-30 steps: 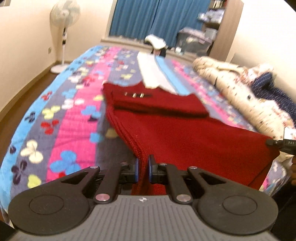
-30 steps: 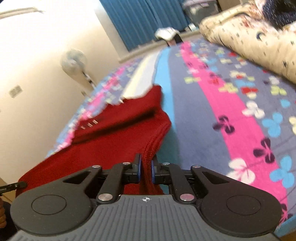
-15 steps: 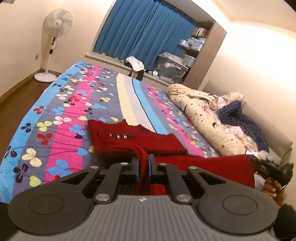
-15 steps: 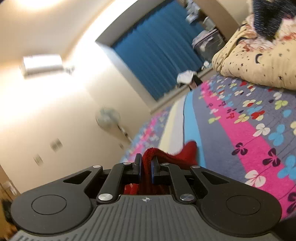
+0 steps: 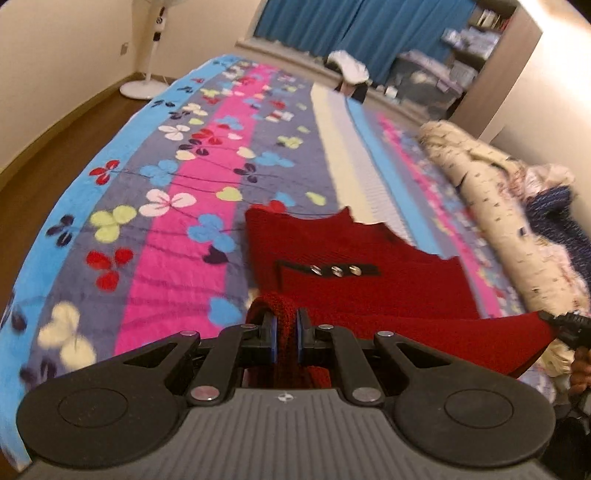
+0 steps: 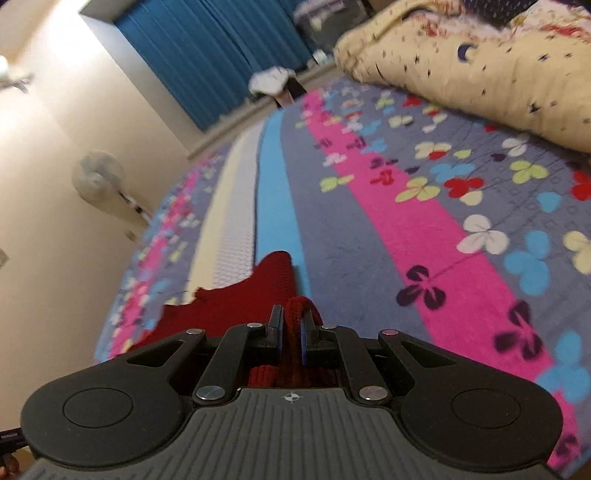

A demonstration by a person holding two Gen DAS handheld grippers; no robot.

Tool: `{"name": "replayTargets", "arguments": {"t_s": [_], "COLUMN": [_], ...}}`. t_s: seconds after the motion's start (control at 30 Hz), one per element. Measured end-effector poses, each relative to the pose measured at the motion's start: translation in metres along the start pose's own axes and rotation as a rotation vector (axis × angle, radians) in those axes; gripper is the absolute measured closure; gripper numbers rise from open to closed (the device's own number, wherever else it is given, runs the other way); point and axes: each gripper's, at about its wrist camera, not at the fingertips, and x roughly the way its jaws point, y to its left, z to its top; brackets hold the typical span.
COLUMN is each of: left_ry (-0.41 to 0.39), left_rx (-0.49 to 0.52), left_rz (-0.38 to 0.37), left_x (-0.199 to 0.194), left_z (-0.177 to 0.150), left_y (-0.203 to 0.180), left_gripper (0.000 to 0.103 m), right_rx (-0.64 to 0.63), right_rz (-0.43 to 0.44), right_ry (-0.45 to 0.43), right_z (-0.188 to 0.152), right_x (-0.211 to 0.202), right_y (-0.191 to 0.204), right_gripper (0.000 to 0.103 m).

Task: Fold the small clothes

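While both grippers, left (image 5: 284, 332) and right (image 6: 291, 334), pinch the red sweater's (image 5: 369, 284) hem closed, carry it level toward the buttons (image 5: 336, 270), corners matched, over the bed (image 5: 177, 229).

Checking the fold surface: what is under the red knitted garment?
The floral striped bedspread lies beneath the red knitted garment. Its hem is pinched up by the left hand-held gripper and the right hand-held gripper. Anything beneath the flat part is hidden.

Ahead of me: striped butterfly-print bedspread (image 5: 192, 173), blue curtains (image 5: 354, 22) at top, white standing fan (image 5: 147, 79) upper left, cream star-print duvet (image 5: 502, 206) right.
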Motion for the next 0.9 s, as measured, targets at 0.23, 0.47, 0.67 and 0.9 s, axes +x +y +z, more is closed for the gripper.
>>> {"name": "replayTargets", "arguments": {"t_s": [0.23,0.47,0.67,0.9], "left_ry": [0.158,0.056,0.045,0.187], "left_rx": [-0.061,-0.084,-0.085,0.121], "left_rz": [0.035,-0.028,-0.007,0.031], "left_x": [0.094,0.068,0.042,0.059], "left_z": [0.022,0.028,0.021,0.004], "left_y": [0.031,0.05,0.063,0.052], "left_gripper": [0.086,0.068,0.056,0.047], "right_rx": [-0.027,0.032,0.01,-0.135], "right_rz": [-0.115,-0.099,-0.155,-0.13], "right_ry": [0.148,-0.041,0.001,0.177], "right_z": [0.002,0.015,0.012,-0.006], "right_x": [0.101,0.059,0.052,0.076], "right_y": [-0.009,-0.028,-0.058,-0.055], "right_gripper": [0.083,0.071,0.07,0.069]}}
